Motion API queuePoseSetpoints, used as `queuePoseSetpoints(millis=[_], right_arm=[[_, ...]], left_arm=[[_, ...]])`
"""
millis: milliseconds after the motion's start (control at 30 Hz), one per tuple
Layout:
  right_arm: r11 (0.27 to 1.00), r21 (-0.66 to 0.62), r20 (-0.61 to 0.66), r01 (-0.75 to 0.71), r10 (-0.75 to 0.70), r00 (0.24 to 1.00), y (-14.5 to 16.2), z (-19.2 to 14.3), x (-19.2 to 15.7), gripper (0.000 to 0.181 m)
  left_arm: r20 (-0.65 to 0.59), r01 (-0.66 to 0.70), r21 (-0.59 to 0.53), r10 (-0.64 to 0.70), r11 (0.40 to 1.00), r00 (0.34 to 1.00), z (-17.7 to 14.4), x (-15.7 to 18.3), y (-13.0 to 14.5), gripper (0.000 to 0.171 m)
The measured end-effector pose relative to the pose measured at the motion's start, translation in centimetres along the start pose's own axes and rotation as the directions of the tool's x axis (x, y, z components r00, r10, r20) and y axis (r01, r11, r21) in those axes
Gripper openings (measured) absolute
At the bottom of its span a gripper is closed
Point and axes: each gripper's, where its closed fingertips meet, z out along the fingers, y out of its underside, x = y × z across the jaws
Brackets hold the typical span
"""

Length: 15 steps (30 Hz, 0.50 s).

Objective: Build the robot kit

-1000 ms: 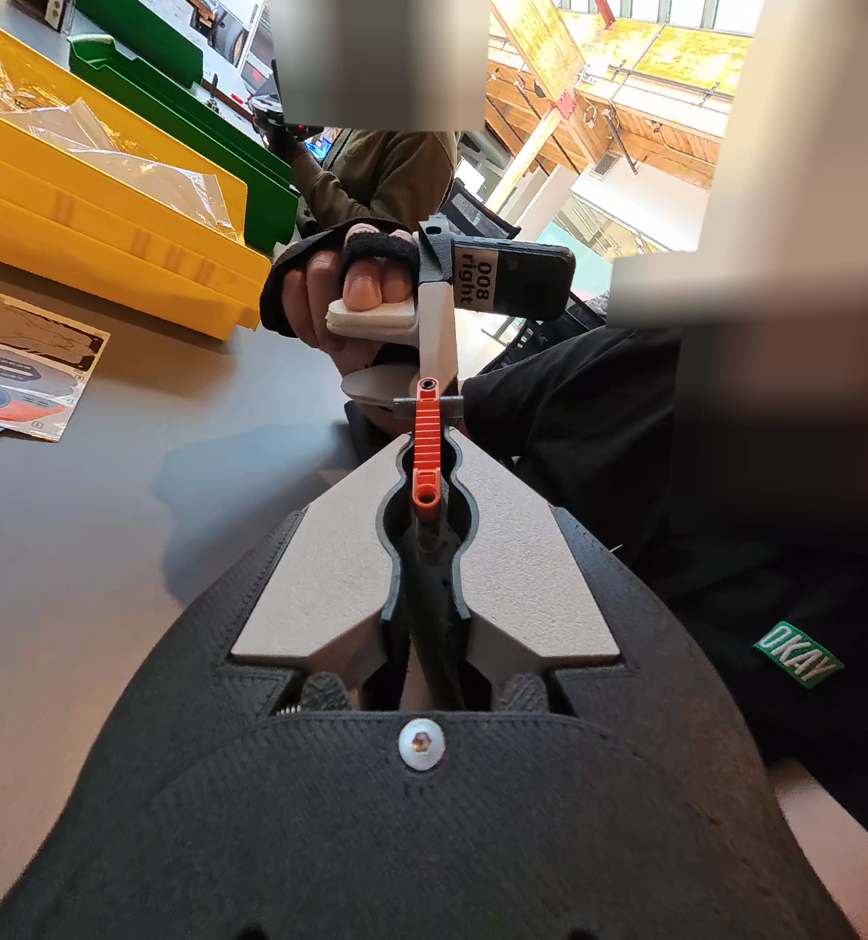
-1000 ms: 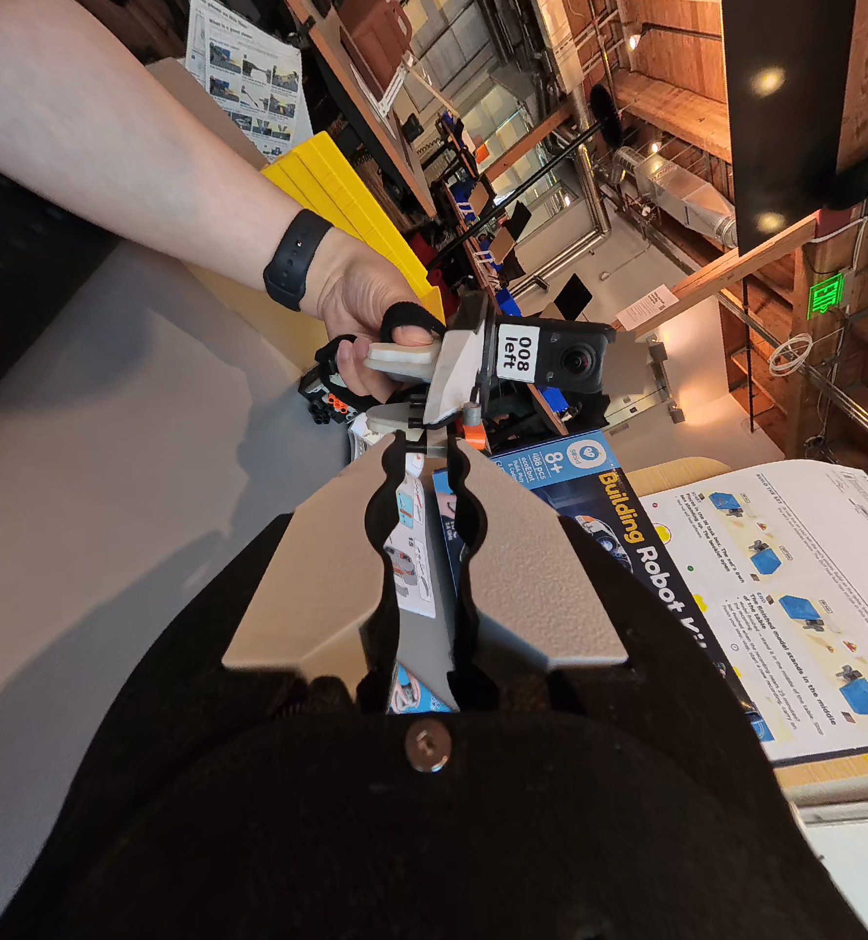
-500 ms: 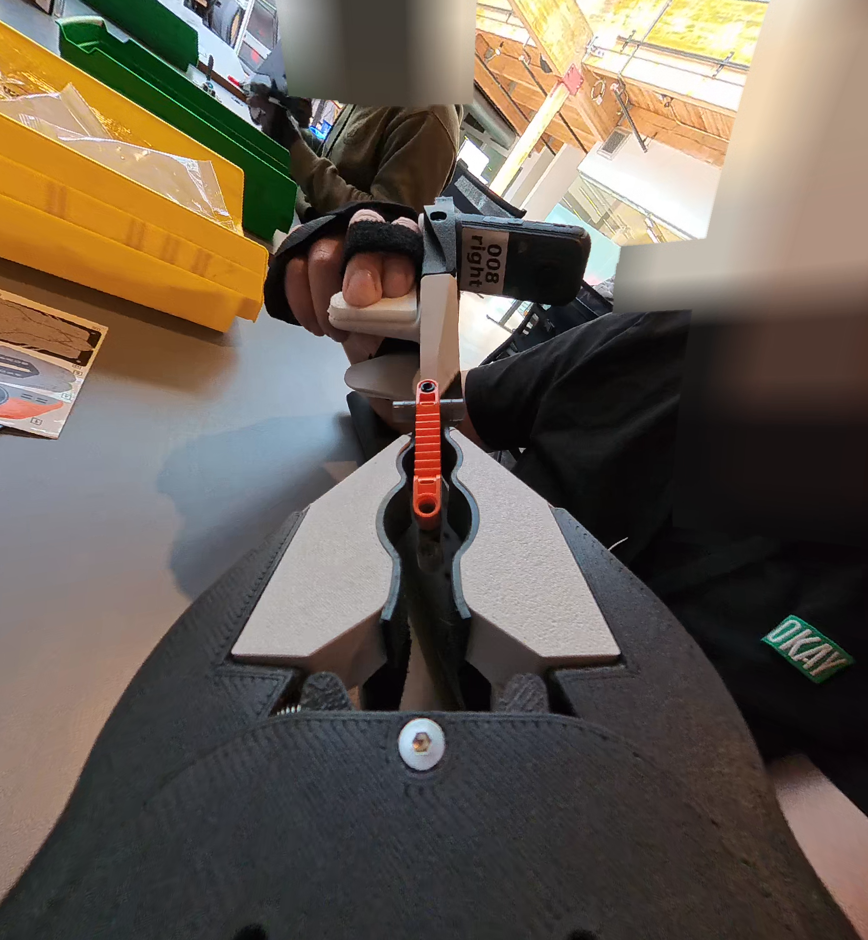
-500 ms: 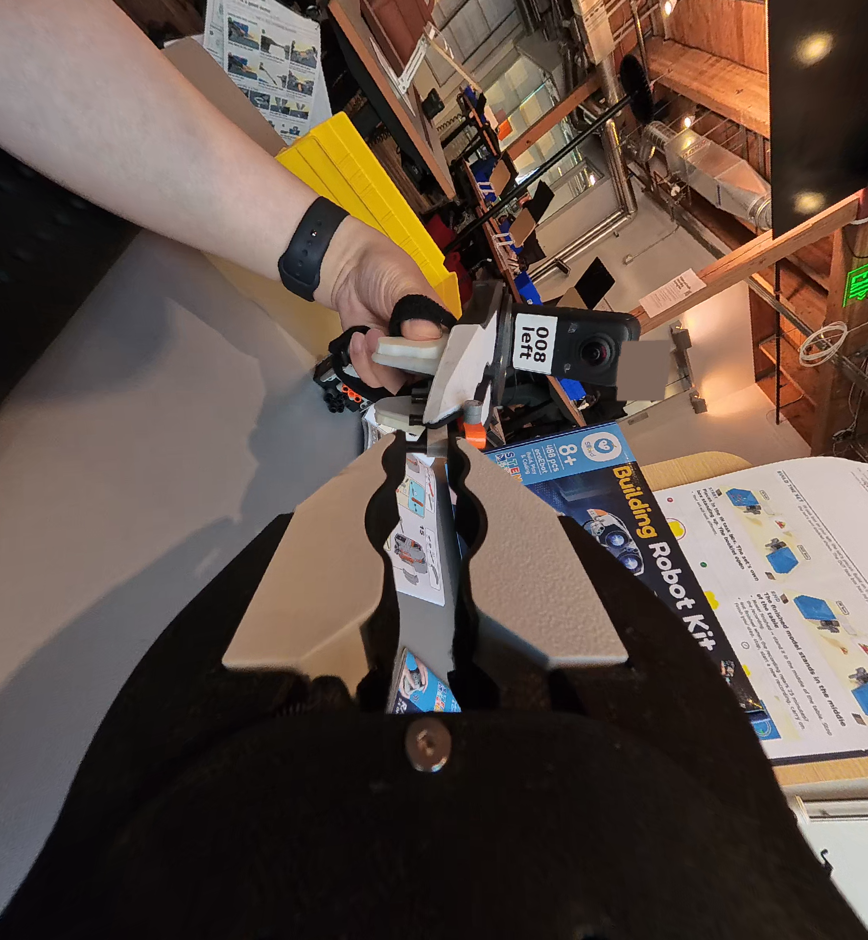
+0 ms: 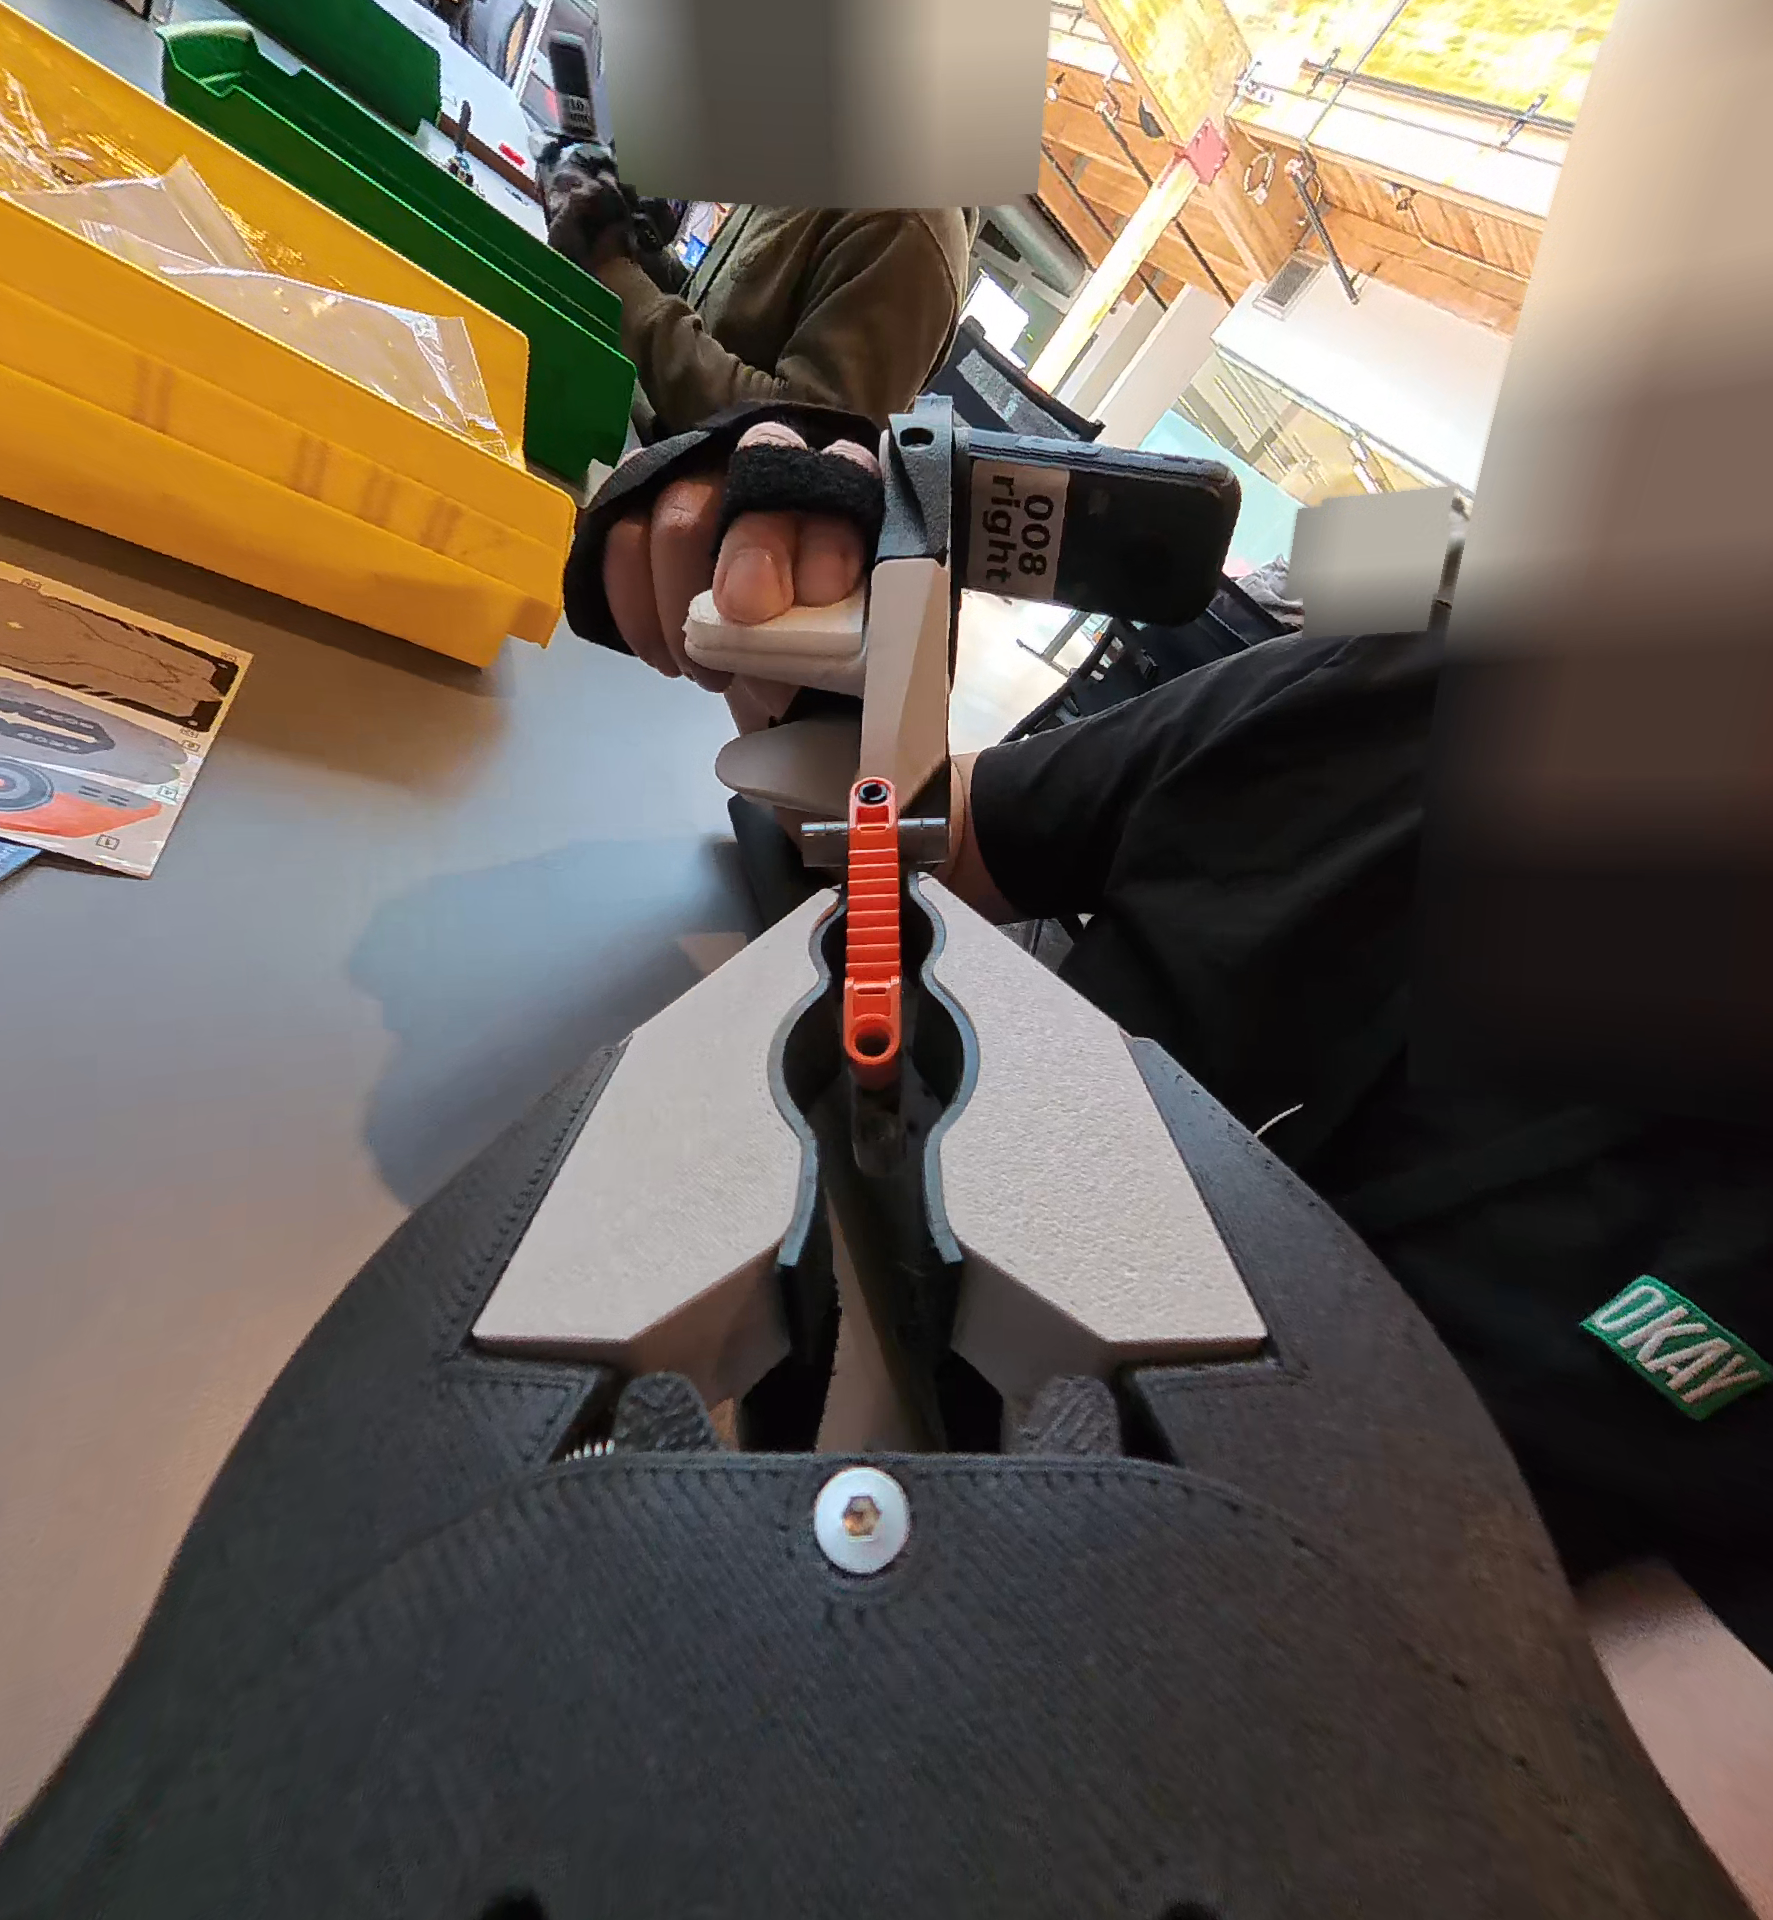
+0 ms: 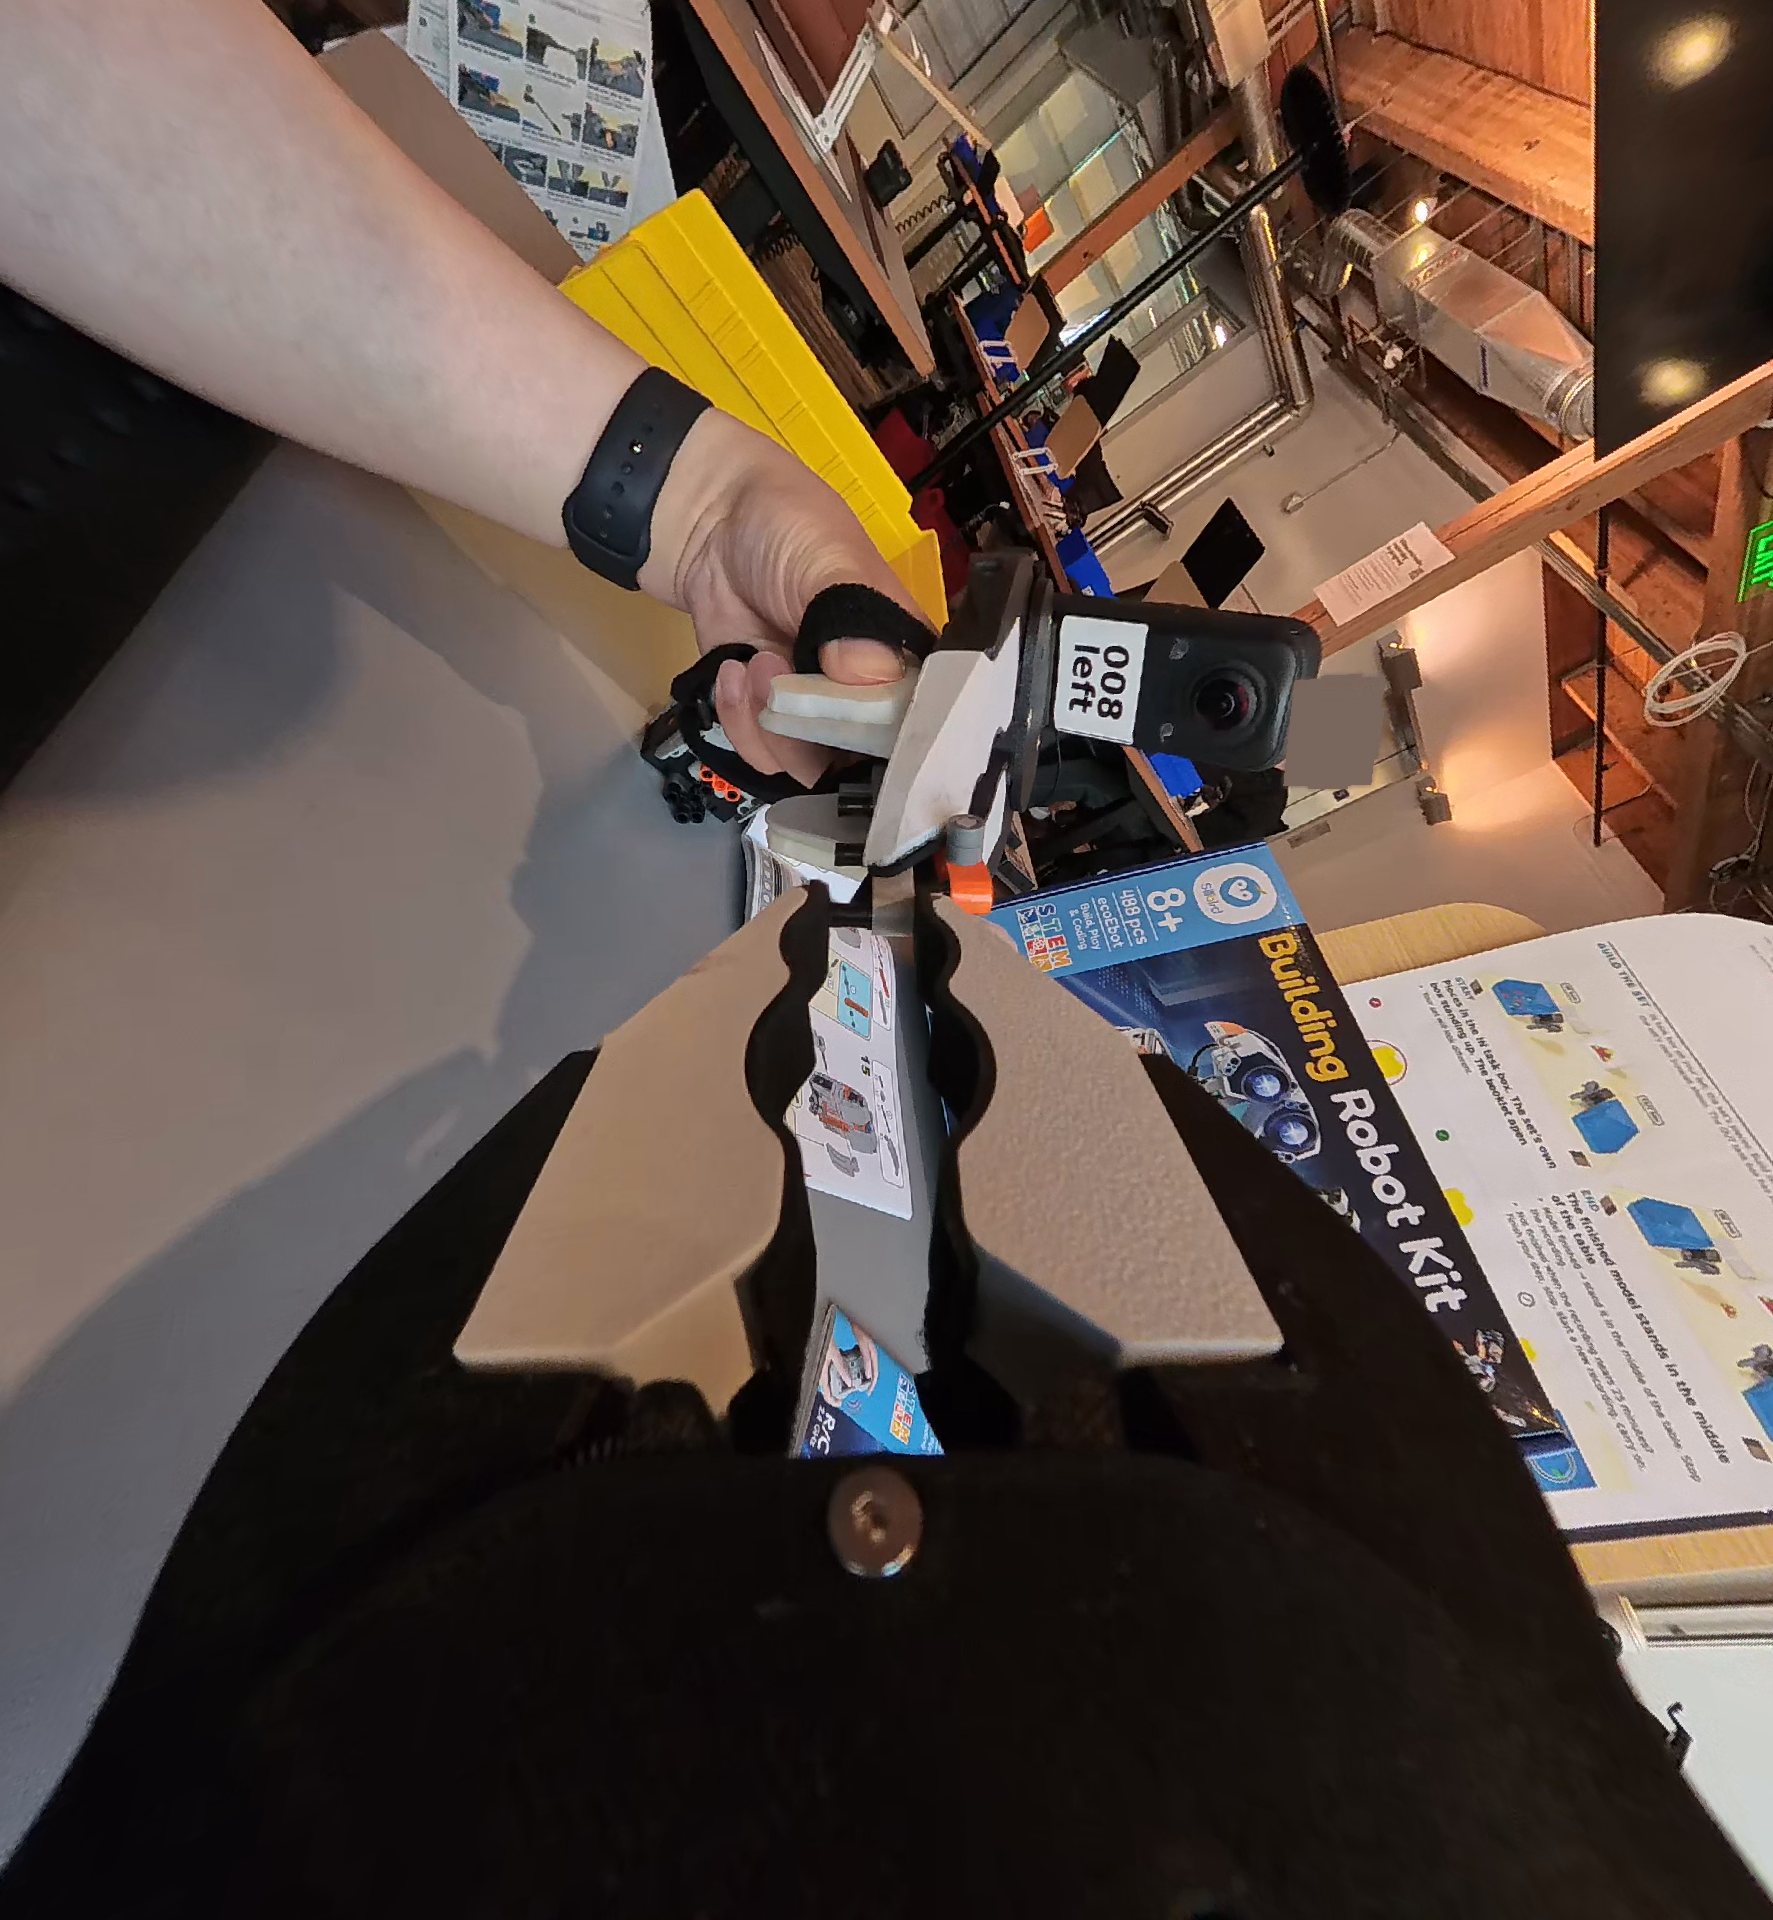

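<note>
My left gripper (image 5: 874, 896) is shut on an orange ribbed beam (image 5: 871, 940) that sticks out forward past its tips, above the grey table (image 5: 186, 1039). A thin grey axle (image 5: 822, 828) crosses the beam's far end. My right gripper (image 6: 888, 902) faces it tip to tip and is shut on that grey axle (image 6: 892, 920). The right gripper also shows in the left wrist view (image 5: 897, 790), held by a hand. In the right wrist view the left gripper (image 6: 939, 831) shows the orange beam's end (image 6: 968, 883) with a grey piece (image 6: 968, 831) on it.
Yellow bins (image 5: 238, 436) and a green bin (image 5: 394, 197) stand at the back left, with a sticker sheet (image 5: 61, 748) before them. A blue kit box (image 6: 1246, 1049), a printed sheet (image 6: 1640, 1195), an open booklet (image 6: 851, 1101) and a small black assembly (image 6: 700, 795) lie on the table. Only a small space, under 4 cm, lies between the two pairs of fingers.
Both grippers stay shut and tip to tip. The pair has drifted only slightly, with the right gripper tilting a little in the left wrist view.
</note>
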Motion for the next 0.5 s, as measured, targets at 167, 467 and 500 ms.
queuePoseSetpoints(millis=[167,467,500], right_arm=[[1.0,-0.008,0.008,-0.003,0.003,1.0,0.17,0.12,-0.16,0.013],[0.999,-0.046,0.032,0.012,-0.011,0.999,0.72,-0.01,-0.5,0.012],[0.999,-0.048,0.036,0.013,-0.011,0.999,0.76,-0.03,-0.57,0.012]], left_arm=[[0.011,0.006,-0.009,-0.006,1.0,1.0,-0.05,-0.18,0.18,0.004],[0.025,0.027,-0.022,-0.027,0.999,0.999,0.19,-0.69,0.44,0.005],[0.025,0.032,-0.024,-0.031,0.999,0.999,0.23,-0.75,0.49,0.004]])
